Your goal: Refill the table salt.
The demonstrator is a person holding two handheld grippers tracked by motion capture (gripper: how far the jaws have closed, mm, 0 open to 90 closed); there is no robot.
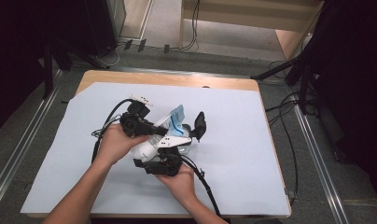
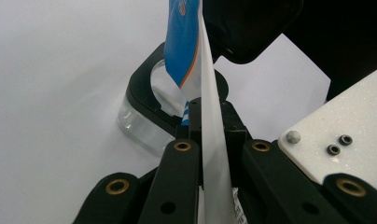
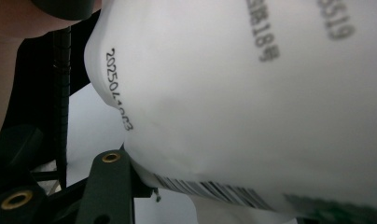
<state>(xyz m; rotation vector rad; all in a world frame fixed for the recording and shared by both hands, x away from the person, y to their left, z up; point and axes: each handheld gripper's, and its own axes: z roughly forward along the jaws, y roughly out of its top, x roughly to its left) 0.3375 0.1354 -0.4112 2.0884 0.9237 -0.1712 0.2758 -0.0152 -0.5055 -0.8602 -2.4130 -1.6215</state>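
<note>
Left gripper (image 2: 210, 135) clamped on edge of white pouch (image 1: 170, 126), pinched flat between pads. Right gripper (image 1: 177, 149) closed around pouch body (barcode side facing its camera). Pouch held above sheet (image 1: 252, 154), table centre, right gripper at 6 o'clock of it.

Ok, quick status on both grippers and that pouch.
Left gripper shut on pouch edge. Right gripper around clear container, grip unclear. Nothing in the way.
</note>
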